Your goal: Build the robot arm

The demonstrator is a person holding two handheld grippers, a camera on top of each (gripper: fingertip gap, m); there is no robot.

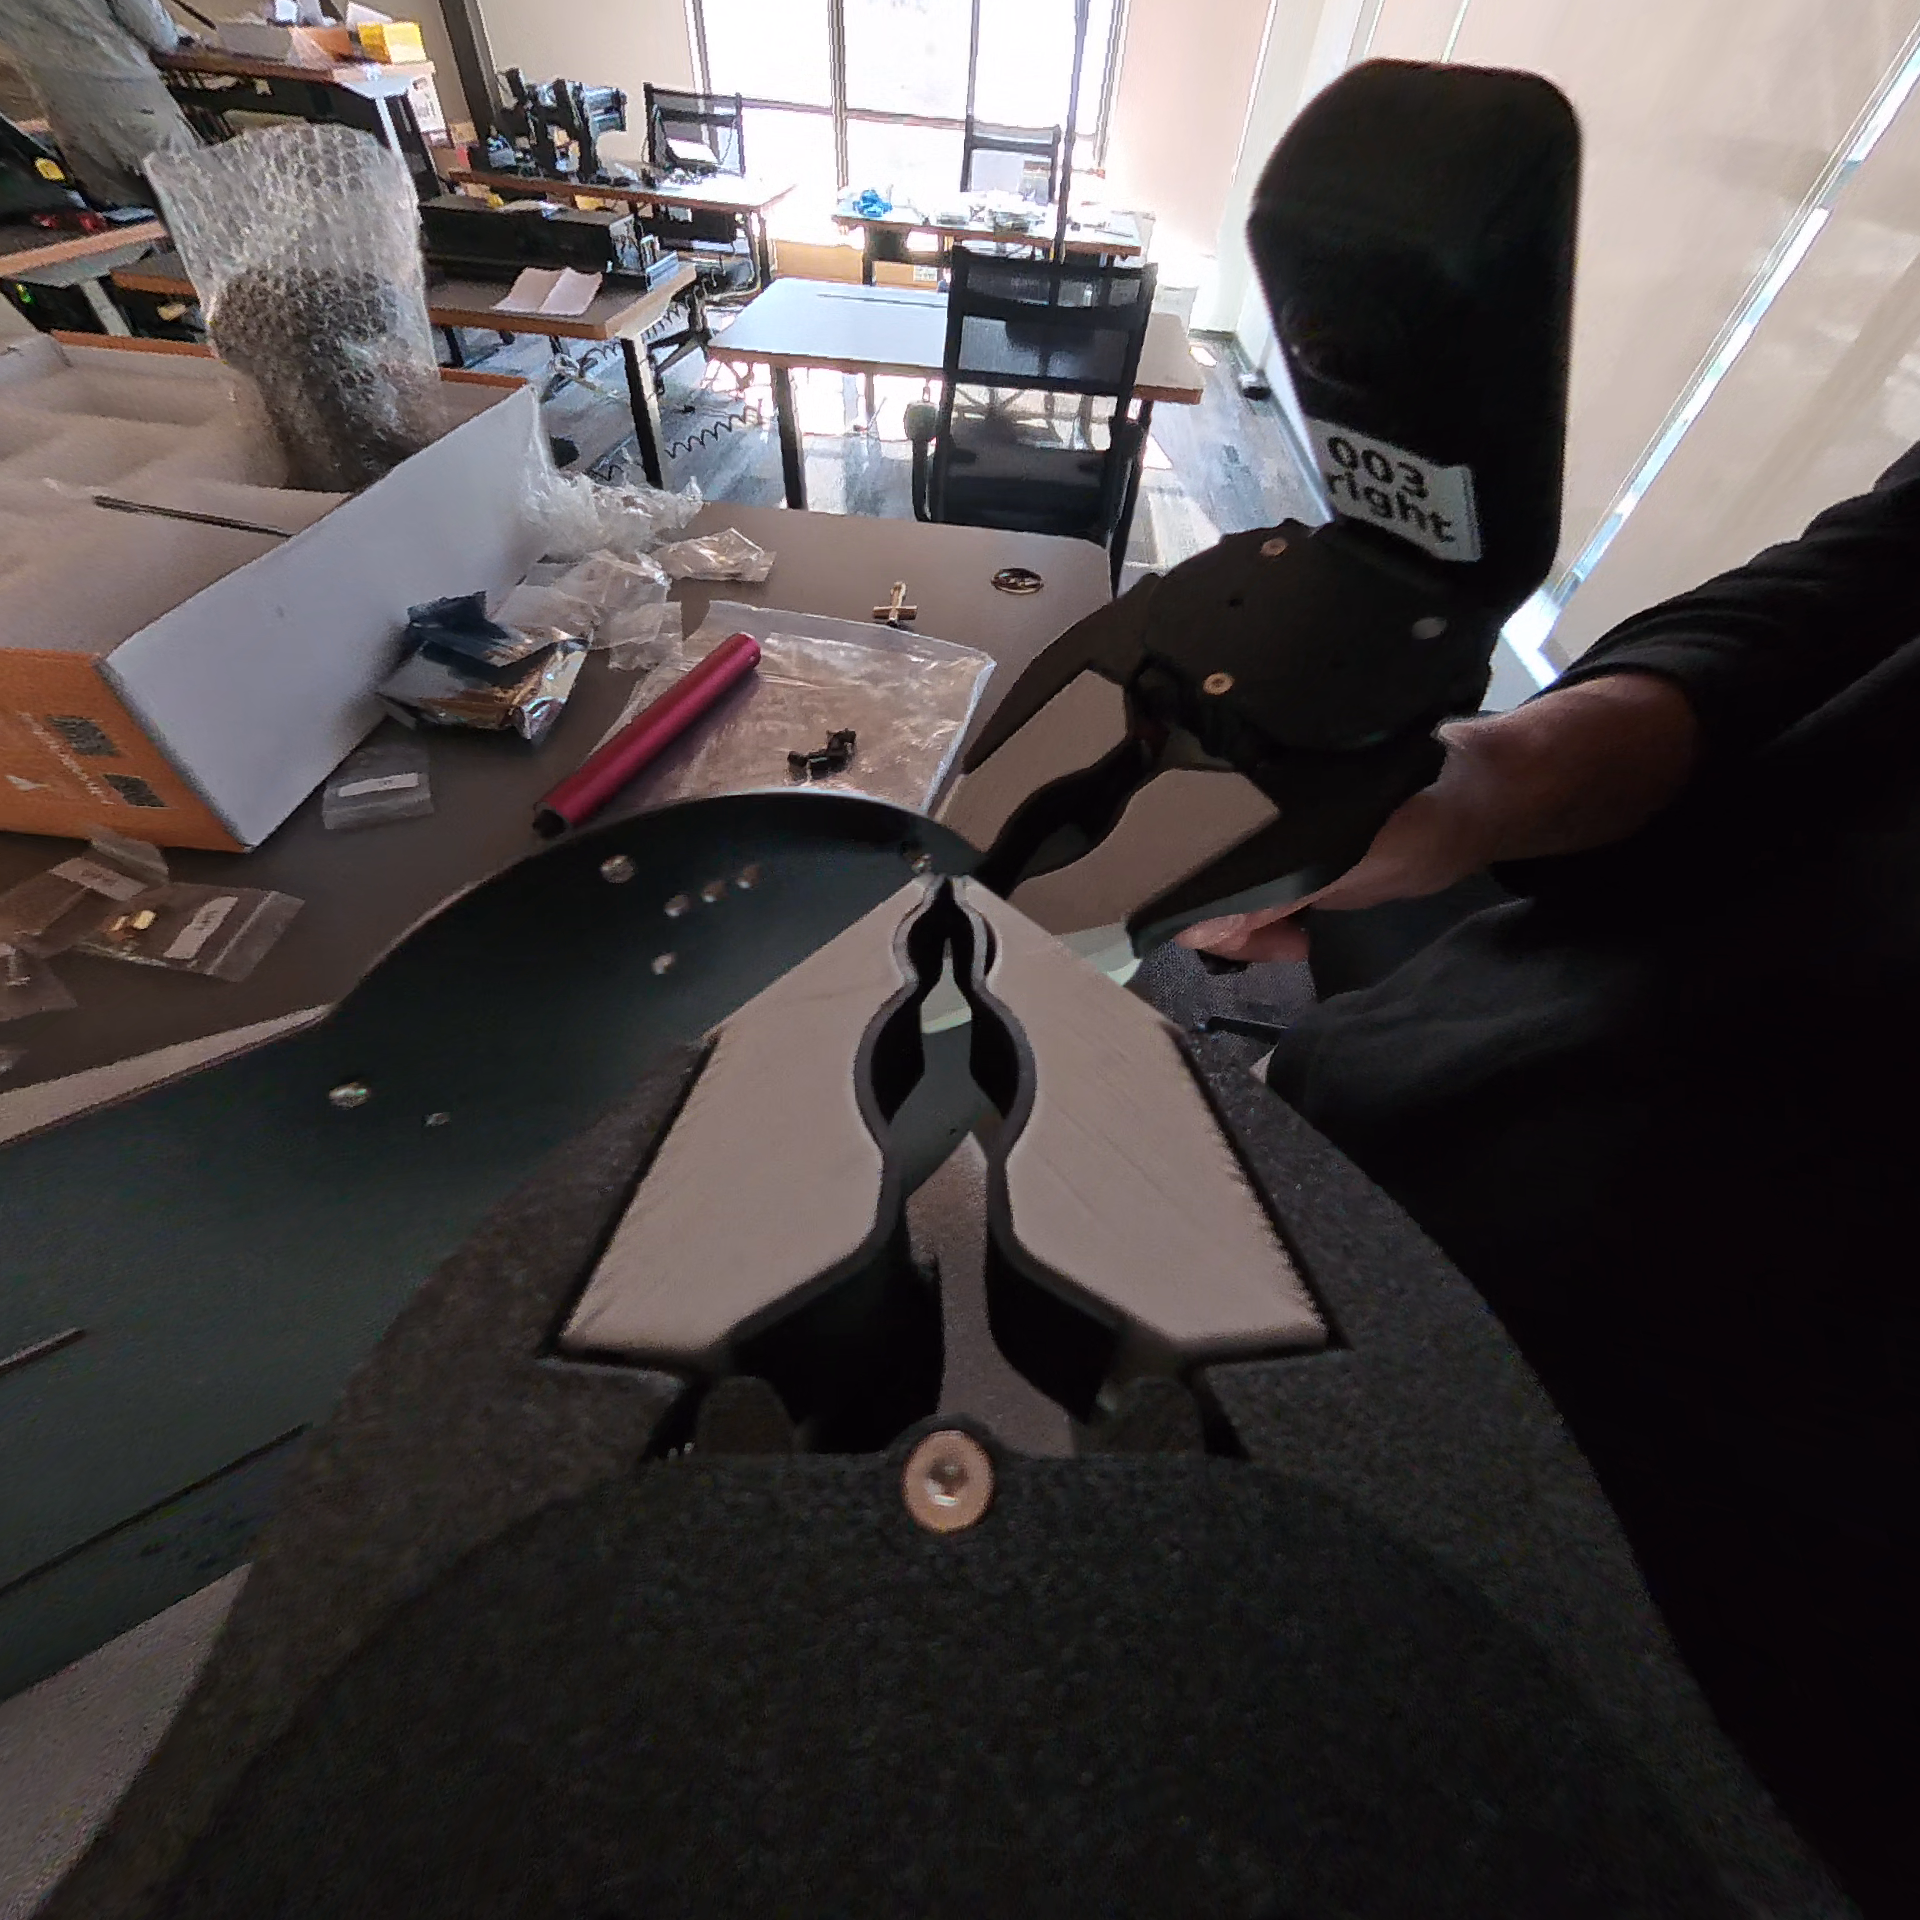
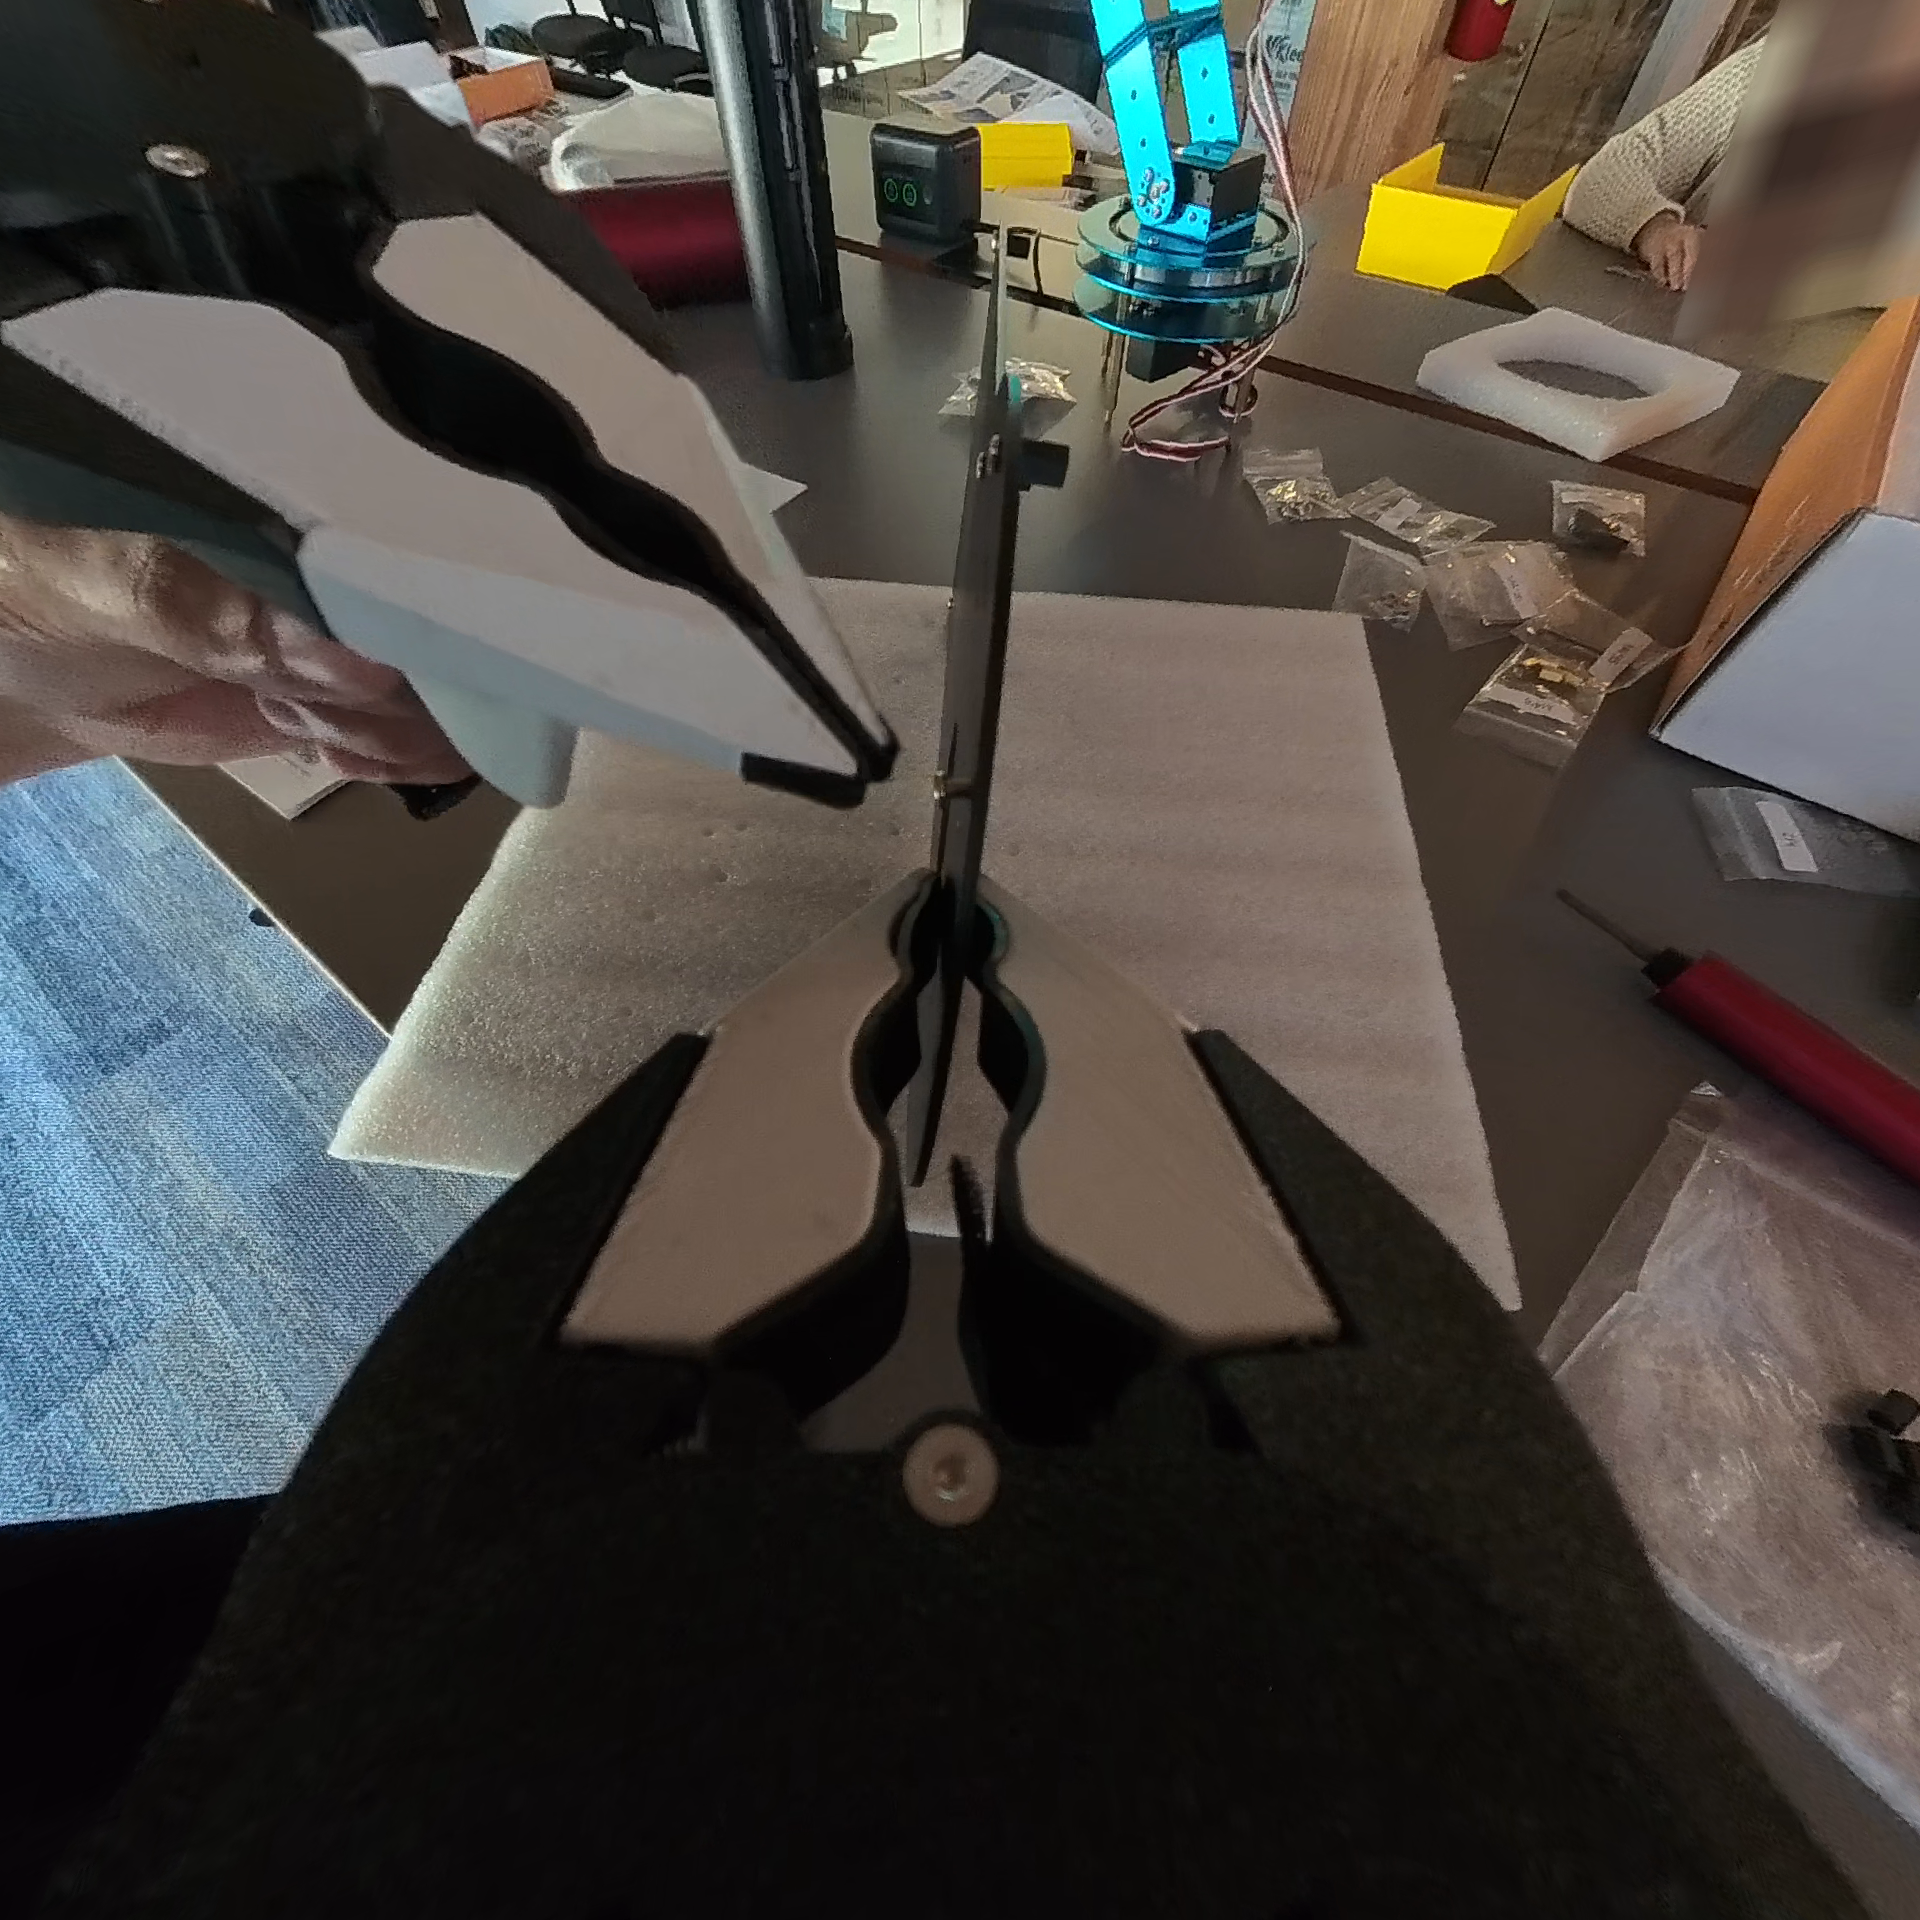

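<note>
Two grippers meet over one dark plate: the right gripper points forward and level, its jaws clamped on the near edge of the dark plate, which stands edge-on and upright above a white foam sheet on the table. The left gripper comes in from the side, angled down, its jaws drawn together with the tips just beside the plate's face; whether they pinch its rim I cannot tell. One hand grips the right tool's handle, another hand the left's. One red tube lies at the right, near one orange-and-white box. Several small clear bags of hardware are scattered beyond the foam, and one blue robot arm stands farther back.
</note>
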